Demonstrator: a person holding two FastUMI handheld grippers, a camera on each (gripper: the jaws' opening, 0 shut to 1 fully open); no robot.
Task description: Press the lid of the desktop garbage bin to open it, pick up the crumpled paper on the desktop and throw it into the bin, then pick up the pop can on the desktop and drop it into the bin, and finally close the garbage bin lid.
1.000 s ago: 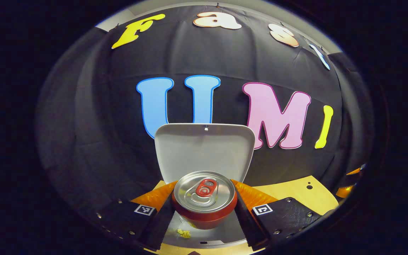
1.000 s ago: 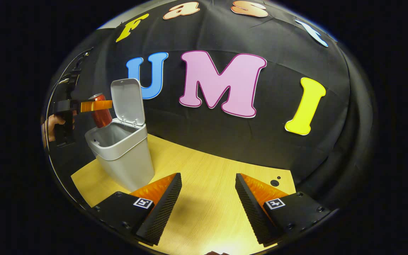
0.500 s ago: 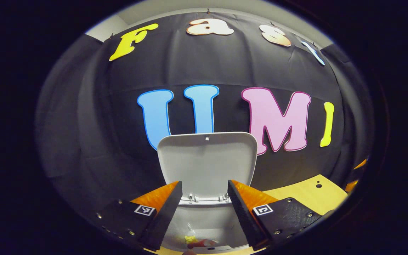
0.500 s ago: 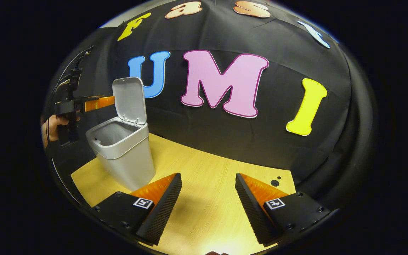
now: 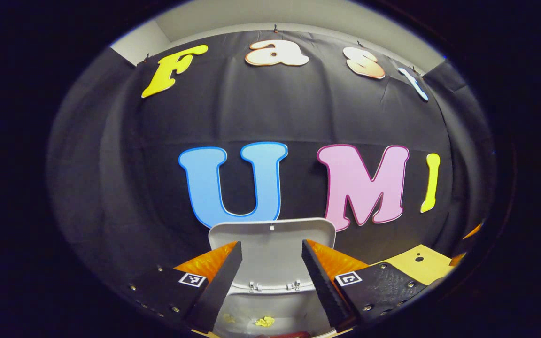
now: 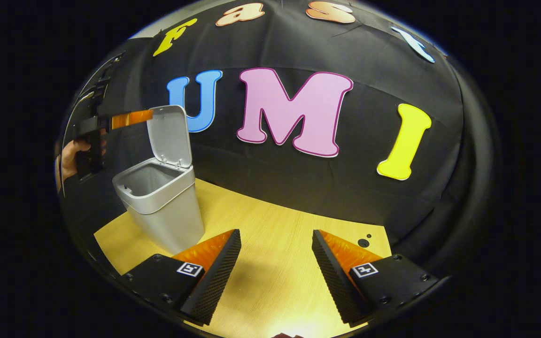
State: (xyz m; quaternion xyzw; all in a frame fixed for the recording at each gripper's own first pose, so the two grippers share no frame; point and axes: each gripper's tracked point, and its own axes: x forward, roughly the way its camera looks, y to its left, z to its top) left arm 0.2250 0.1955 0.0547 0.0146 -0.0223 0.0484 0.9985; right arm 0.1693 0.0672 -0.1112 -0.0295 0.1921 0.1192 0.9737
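Note:
The grey desktop bin [image 6: 162,211] stands on the left of the wooden table with its lid [image 6: 169,136] tipped up. My left gripper [image 6: 127,119] hovers open above the bin's mouth, level with the lid's top edge. In the left gripper view that gripper [image 5: 270,244] has nothing between its fingers, and the raised lid [image 5: 270,263] stands just beyond them. Down inside the bin lie the yellow crumpled paper [image 5: 265,321] and a red sliver of the pop can [image 5: 285,334]. My right gripper [image 6: 276,233] is open over the bare table, to the right of the bin.
The wooden table [image 6: 275,281] stretches from the bin to the right, with a small dark hole [image 6: 363,242] near its far right corner. A hand [image 6: 68,157] holds the left gripper at the far left. The black cloth wall rises close behind the bin.
The left gripper opened and let go of the pop can, which fell into the bin. That gripper then rose to the lid's top edge. The right gripper stayed put.

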